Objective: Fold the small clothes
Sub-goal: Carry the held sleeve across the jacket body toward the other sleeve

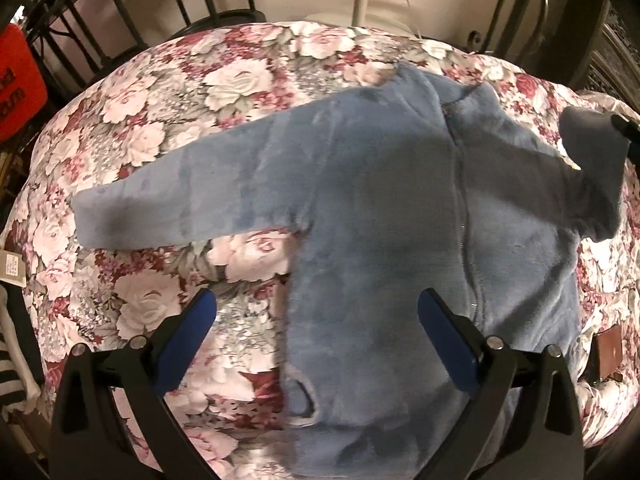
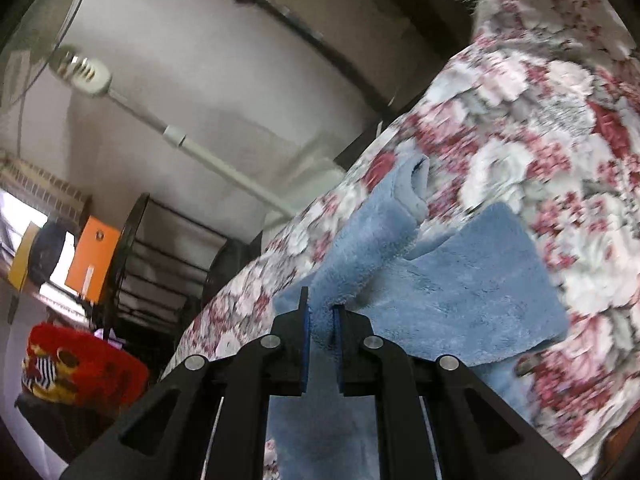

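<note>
A small blue fleece baby suit [image 1: 380, 208] lies spread on the floral bedcover [image 1: 168, 92], zip up the front, left sleeve [image 1: 168, 204] stretched flat. My left gripper [image 1: 316, 312] hovers open over the suit's lower left edge, holding nothing. The right sleeve [image 1: 596, 168] is lifted off the cover at the far right. My right gripper [image 2: 320, 320] is shut on that blue sleeve [image 2: 360, 248], with fleece pinched between its blue pads. The sleeve cuff [image 2: 416, 184] hangs beyond the fingers.
A black metal bed frame [image 1: 120, 8] runs behind the bed. A red container [image 1: 20, 80] sits at far left. A white fan stand [image 2: 224, 164] and an orange box [image 2: 92, 260] are beside the bed. A brown label [image 1: 610, 354] lies at the right.
</note>
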Demonstrator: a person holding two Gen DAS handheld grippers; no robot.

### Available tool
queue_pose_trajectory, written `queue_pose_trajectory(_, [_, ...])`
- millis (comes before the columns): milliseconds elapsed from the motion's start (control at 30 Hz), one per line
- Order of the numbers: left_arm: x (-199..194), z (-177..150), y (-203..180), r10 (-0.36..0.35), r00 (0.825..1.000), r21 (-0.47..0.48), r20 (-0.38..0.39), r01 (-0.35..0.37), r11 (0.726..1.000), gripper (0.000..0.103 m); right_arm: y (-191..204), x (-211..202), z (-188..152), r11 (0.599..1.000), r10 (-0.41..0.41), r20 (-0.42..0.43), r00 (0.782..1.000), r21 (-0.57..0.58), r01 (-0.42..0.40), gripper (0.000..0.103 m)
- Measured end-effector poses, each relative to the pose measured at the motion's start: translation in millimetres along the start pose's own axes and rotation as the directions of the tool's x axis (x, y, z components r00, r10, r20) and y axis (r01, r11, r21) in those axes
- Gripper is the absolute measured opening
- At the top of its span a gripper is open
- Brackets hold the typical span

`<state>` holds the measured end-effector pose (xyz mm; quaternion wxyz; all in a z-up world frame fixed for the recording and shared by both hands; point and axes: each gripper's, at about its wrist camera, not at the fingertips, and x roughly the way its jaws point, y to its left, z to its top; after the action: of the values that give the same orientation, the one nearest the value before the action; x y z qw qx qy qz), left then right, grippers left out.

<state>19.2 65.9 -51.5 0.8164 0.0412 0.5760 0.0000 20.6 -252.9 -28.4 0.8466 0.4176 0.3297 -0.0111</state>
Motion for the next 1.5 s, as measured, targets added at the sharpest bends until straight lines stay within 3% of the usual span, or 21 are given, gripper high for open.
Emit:
queue_pose_trajectory(233, [0,-4,25,0.012,1.000,-0.029,-0.003,-0.012,0.999,0.098,41,34,-31,0.995,0.027,-0.084,0.996,-0.090,-0.034,0.010])
queue_pose_trajectory(433, [6,-4,46,0.028,1.000,-0.072,-0.015,-0.029,0.997,0.098,55,76,-73,0.986,-0.013,-0.211,0.977,-0.167,-0.023,0.013])
queue_pose_trajectory(500, [10,-1,49,0.029,0.999,-0.092,-0.026,-0.031,0.995,0.098,56,100,-96,0.975,-0.054,-0.321,0.945,-0.220,-0.019,0.030])
queue_pose_trajectory(533, [13,3,48,0.025,0.999,-0.104,-0.034,-0.028,0.994,0.098,55,109,-106,0.970,-0.075,-0.372,0.925,-0.241,-0.018,0.063])
queue_pose_trajectory(567, [16,6,47,0.020,0.999,-0.113,-0.042,-0.024,0.993,0.098,52,114,-114,0.966,-0.094,-0.402,0.911,-0.260,-0.015,0.068])
queue_pose_trajectory(633, [22,13,41,-0.001,0.998,-0.130,-0.061,-0.007,0.991,0.098,49,113,-124,0.953,-0.129,-0.410,0.903,-0.303,-0.002,0.066])
queue_pose_trajectory(700, [27,19,34,-0.024,0.997,-0.142,-0.073,0.014,0.990,0.098,51,100,-120,0.948,-0.087,-0.418,0.904,-0.315,-0.055,0.062])
queue_pose_trajectory(833, [41,33,2,-0.027,0.995,-0.099,-0.097,0.017,0.995,0.098,40,59,-91,0.936,-0.048,-0.328,0.944,-0.346,-0.073,0.062])
queue_pose_trajectory(867, [46,36,-6,-0.014,0.995,-0.078,-0.102,0.006,0.997,0.098,31,47,-84,0.932,-0.064,-0.283,0.957,-0.359,-0.044,0.062])
queue_pose_trajectory(967, [66,41,-26,0.031,0.991,-0.018,-0.127,-0.033,0.999,0.098,7,31,-69,0.921,-0.136,-0.208,0.969,-0.387,0.046,0.062])
queue_pose_trajectory(1100, [98,45,-35,0.105,0.983,0.023,-0.152,-0.103,0.994,0.098,-38,29,-47,0.951,-0.157,-0.225,0.962,-0.296,0.087,0.058])
queue_pose_trajectory(1200, [116,54,-32,0.034,0.985,-0.034,-0.167,-0.040,0.999,0.098,-61,31,-29,0.976,-0.141,-0.228,0.963,-0.193,0.097,0.050])
queue_pose_trajectory(1267, [119,62,-34,-0.049,0.987,-0.068,-0.153,0.039,0.997,0.096,-70,34,-21,0.988,-0.114,-0.227,0.967,-0.130,0.086,0.048])
queue_pose_trajectory(1300, [119,63,-36,-0.070,0.987,-0.064,-0.148,0.061,0.996,0.094,-76,34,-17,0.990,-0.111,-0.216,0.970,-0.110,0.089,0.048])
queue_pose_trajectory(1367, [119,65,-45,-0.073,0.988,-0.024,-0.134,0.070,0.997,0.069,-77,39,-14,0.988,-0.130,-0.212,0.969,-0.108,0.109,0.048])
queue_pose_trajectory(1500, [112,64,-53,-0.045,0.994,0.023,-0.103,0.047,0.999,0.042,-83,46,-11,0.992,-0.116,-0.221,0.968,-0.077,0.102,0.048])
